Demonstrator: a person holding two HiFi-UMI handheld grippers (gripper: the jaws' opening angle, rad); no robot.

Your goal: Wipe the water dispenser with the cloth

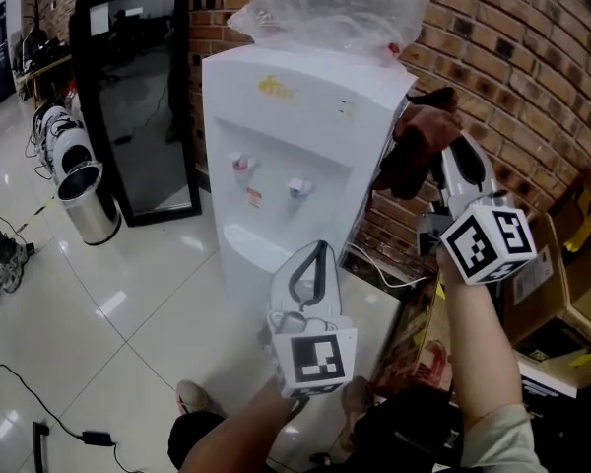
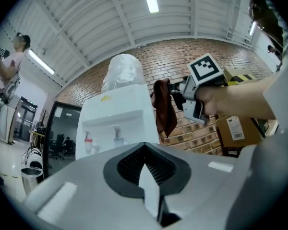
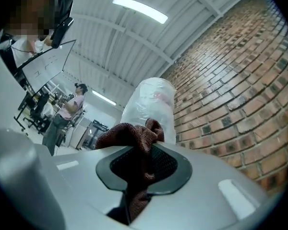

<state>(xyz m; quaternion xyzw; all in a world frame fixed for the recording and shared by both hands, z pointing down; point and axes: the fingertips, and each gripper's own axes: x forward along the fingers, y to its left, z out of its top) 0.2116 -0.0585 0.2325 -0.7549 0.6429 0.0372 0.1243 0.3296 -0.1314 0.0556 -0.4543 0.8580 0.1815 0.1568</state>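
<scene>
left gripper (image 1: 318,251), nearest and low in the head view, had its jaws together on nothing, in front of the white water dispenser (image 1: 295,156). its plastic-wrapped bottle (image 1: 325,3) was cut off by the top edge. right gripper (image 3: 134,186) was clamped on the brown cloth (image 3: 129,138) by the dispenser's upper right side edge. whether cloth met dispenser was unclear.
</scene>
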